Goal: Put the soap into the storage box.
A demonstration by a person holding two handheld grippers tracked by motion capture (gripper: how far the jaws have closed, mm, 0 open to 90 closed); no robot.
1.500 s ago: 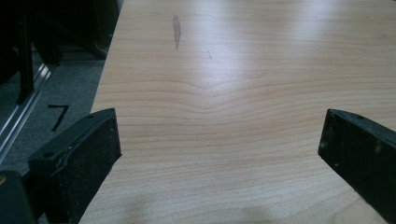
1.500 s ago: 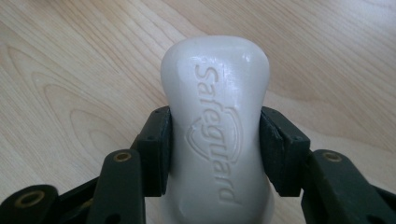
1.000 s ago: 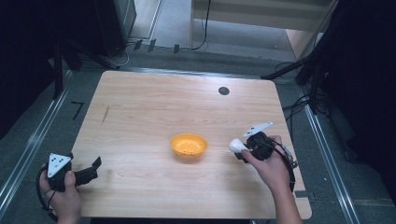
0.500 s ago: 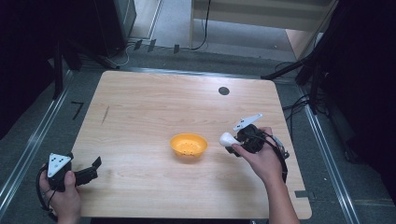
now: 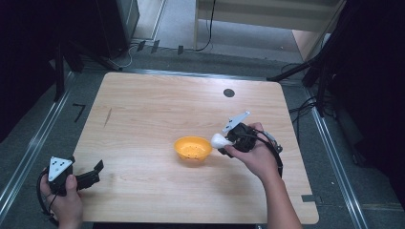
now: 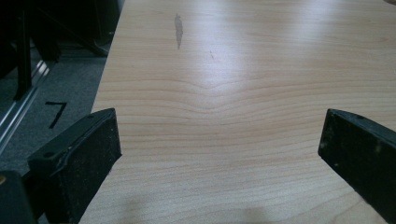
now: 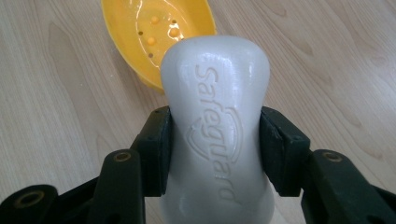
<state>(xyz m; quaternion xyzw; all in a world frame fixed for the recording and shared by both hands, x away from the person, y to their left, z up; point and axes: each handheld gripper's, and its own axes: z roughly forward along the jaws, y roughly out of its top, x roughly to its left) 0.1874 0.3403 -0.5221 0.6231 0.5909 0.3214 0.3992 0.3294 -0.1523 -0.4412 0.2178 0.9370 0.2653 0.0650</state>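
Jaws of the right gripper (image 7: 215, 154) clamped on a white soap bar (image 7: 215, 121), one jaw pressing each long side at the bar's narrow waist. "Safeguard" embossed on the bar's top face, readable in the right gripper view. Bar sticks out past the jaw tips, its far end just above the near rim of a yellow dish (image 7: 156, 35). Dish has small drain holes in its bottom; nothing in it.

High view: right gripper (image 5: 228, 142) held by the right hand (image 5: 255, 155) right of centre on the wooden surface (image 5: 157, 109), soap bar (image 5: 219, 140) pointing left, its tip just beside the right rim of the yellow dish (image 5: 192, 148). Cannot tell if soap touches the rim. Grey three-cornered plate on top of the gripper tilted up.

Left gripper (image 5: 95, 172) at the near left corner of the surface, held by the left hand (image 5: 64, 200), well apart from the dish. Its jaws spread wide, nothing between them, bare wood ahead in the left gripper view. Dark smudge (image 6: 178, 29) on the wood farther off. Small dark round hole (image 5: 229, 92) near the far edge of the surface.
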